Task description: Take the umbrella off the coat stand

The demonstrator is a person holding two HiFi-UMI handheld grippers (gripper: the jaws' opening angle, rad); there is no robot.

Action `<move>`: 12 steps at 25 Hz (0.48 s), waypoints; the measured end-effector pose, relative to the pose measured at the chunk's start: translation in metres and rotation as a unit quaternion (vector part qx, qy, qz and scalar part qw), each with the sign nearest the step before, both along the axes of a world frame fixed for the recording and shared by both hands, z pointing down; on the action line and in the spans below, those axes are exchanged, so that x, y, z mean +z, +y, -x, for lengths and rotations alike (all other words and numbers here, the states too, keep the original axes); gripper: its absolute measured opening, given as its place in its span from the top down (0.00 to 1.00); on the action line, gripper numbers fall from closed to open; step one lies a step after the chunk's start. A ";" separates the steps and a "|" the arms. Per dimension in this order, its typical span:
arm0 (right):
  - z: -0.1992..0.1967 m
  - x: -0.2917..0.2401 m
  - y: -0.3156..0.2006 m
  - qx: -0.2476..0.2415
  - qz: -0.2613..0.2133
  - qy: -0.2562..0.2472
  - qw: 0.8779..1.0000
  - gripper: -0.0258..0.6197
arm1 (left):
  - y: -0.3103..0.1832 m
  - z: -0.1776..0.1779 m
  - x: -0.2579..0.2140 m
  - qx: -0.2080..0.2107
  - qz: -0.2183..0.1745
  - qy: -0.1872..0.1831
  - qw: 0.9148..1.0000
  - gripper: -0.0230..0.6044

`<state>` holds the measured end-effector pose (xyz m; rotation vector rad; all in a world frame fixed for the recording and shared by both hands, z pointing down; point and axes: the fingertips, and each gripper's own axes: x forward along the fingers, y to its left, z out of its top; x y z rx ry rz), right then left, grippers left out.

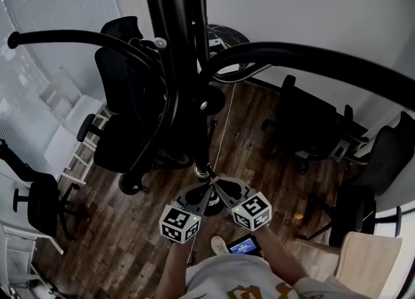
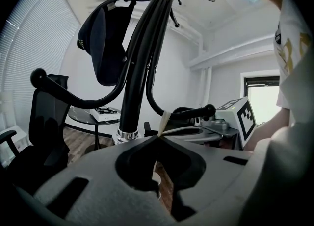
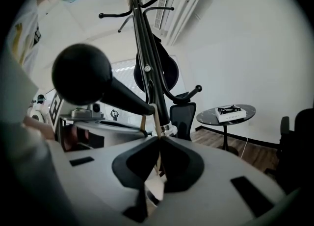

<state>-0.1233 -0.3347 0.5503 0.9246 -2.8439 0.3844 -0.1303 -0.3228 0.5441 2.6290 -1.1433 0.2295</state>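
Dark wood planks (image 1: pixel 256 139) cover the floor of a pale-walled room. Black and tall, the coat stand (image 1: pixel 174 45) rises straight in front of the person, its curved arms sweeping out to ball ends and a silver collar (image 2: pixel 128 134) ringing its pole at about the height of the grippers. Black office chairs (image 1: pixel 123 103) crowd round it on the left, with more on the right. A small round table (image 3: pixel 226 114) with a white box on it stands by the wall. A dark cap (image 2: pixel 104 43) hangs from one upper arm.

Both tools meet just beside the pole. The left gripper (image 2: pixel 158 138) has its jaws pressed together on a beige strap (image 2: pixel 164 121), and the right gripper (image 3: pixel 158 137) pinches that same strap from the other side (their tips nearly touch in the head view). The strap runs up from the jaws to one lower arm (image 3: pixel 128 103) of the stand and is still on it. Of the umbrella only this strap is plain; a pale shape shows under the jaw tips, too hidden to name.
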 end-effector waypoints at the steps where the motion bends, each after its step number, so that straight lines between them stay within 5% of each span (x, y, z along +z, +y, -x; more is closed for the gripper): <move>1: -0.001 0.000 0.001 0.000 0.003 0.002 1.000 0.93 | 0.000 0.000 0.000 -0.001 0.005 0.010 1.000 0.93; 5: -0.003 -0.001 0.003 0.002 0.005 0.009 1.000 0.93 | 0.000 0.000 0.001 -0.008 0.026 0.063 0.998 0.93; 12: -0.014 -0.001 0.004 0.023 0.008 0.006 1.000 0.93 | 0.000 -0.002 0.001 -0.009 0.034 0.067 0.997 0.93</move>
